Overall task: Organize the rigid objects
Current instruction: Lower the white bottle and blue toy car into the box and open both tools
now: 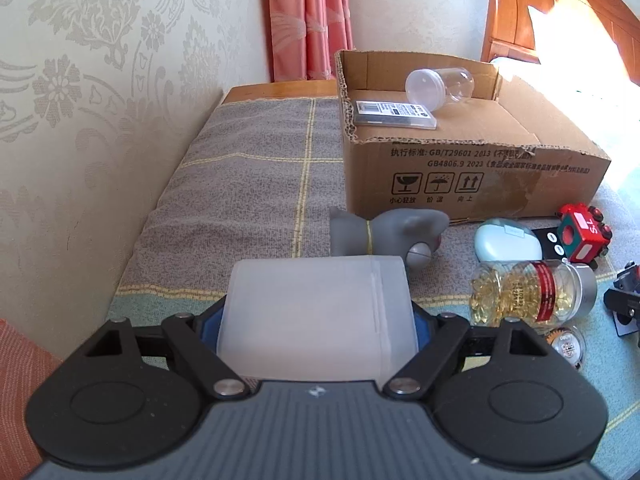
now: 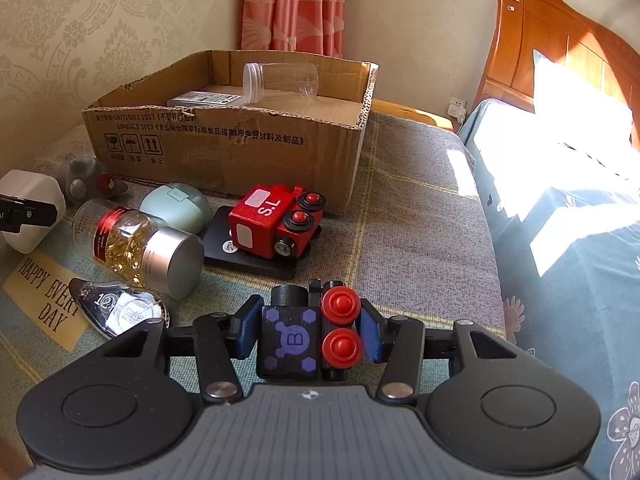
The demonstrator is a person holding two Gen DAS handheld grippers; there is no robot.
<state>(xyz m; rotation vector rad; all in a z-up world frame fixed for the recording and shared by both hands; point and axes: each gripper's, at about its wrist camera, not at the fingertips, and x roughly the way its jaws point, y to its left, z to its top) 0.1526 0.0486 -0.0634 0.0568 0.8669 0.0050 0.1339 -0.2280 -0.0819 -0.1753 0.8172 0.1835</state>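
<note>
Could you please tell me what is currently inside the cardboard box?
Inside the cardboard box lie a clear plastic jar on its side and a flat clear case with a printed label. The near wall hides part of the floor, so anything low behind it cannot be seen.

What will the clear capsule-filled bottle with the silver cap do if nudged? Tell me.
The clear capsule-filled bottle with the silver cap lies on its side on the woven cloth, so its round body would probably roll. The load of golden capsules suggests some heft, likely shifting inside. Its smooth wall looks slippery; the cloth may slow it.
</note>
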